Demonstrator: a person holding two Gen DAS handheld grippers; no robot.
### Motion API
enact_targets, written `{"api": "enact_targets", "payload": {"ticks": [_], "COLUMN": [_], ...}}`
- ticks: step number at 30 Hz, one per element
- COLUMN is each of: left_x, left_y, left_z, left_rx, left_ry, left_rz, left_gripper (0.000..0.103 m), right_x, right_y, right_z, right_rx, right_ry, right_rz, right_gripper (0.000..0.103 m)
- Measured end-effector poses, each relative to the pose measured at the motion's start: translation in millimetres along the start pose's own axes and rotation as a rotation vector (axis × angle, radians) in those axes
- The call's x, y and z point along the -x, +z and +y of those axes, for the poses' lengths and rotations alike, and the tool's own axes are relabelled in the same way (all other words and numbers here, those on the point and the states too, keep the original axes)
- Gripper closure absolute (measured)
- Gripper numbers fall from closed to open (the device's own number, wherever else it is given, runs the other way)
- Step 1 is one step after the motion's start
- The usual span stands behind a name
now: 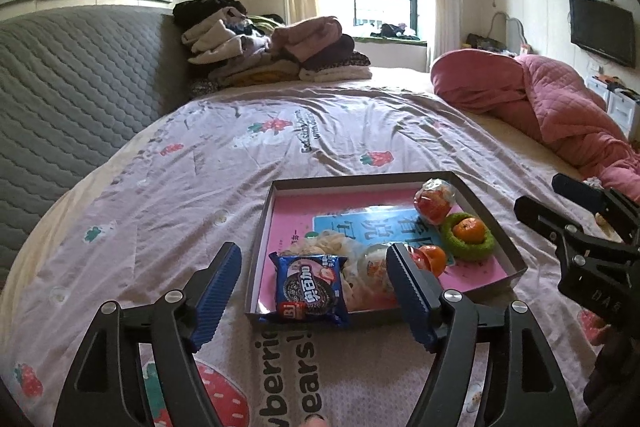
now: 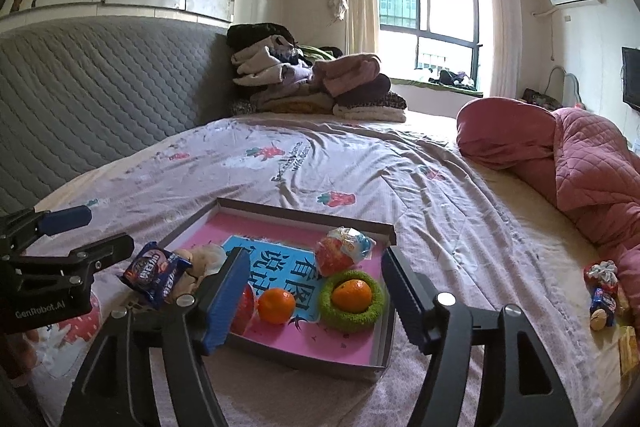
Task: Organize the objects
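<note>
A shallow cardboard tray (image 1: pixel 496 227) (image 2: pixel 304 209) with a pink floor lies on the bed. In it are a blue Oreo pack (image 1: pixel 310 287) (image 2: pixel 154 273) leaning over its near-left rim, pale wrapped snacks (image 1: pixel 340 251), a loose orange (image 1: pixel 436 259) (image 2: pixel 276 305), an orange in a green ring (image 1: pixel 468 233) (image 2: pixel 352 295) and a wrapped red fruit (image 1: pixel 434 199) (image 2: pixel 340 251). My left gripper (image 1: pixel 316 291) is open, its fingers either side of the Oreo pack. My right gripper (image 2: pixel 312 303) is open and empty over the tray's near edge; it also shows in the left wrist view (image 1: pixel 560 203).
A pink quilt (image 1: pixel 540 107) (image 2: pixel 560 163) is bunched on the right. Folded clothes (image 1: pixel 272 47) (image 2: pixel 312 83) are stacked at the far end by the grey headboard (image 1: pixel 80 87). More wrapped snacks (image 2: pixel 604 291) lie on the bed at the right, below the quilt.
</note>
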State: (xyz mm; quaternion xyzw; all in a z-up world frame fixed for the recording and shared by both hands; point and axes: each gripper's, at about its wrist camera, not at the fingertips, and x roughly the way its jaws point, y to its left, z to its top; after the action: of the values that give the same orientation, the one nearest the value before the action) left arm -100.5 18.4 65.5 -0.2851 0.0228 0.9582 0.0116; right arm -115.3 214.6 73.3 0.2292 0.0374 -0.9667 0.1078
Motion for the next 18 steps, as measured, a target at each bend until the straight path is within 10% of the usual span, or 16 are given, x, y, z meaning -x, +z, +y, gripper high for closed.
{"api": "enact_targets", "payload": {"ticks": [18], "left_x": [14], "left_y": [-10], "left_z": [-1], "left_rx": [-0.002], "left_ry": [0.032], "left_rz": [0.000], "left_gripper": [0.027], "right_x": [14], "right_y": [-5], "right_z": [-8], "right_rx": [-0.056], "right_ry": [0.019], "right_rz": [-0.006], "right_gripper": [0.028]}}
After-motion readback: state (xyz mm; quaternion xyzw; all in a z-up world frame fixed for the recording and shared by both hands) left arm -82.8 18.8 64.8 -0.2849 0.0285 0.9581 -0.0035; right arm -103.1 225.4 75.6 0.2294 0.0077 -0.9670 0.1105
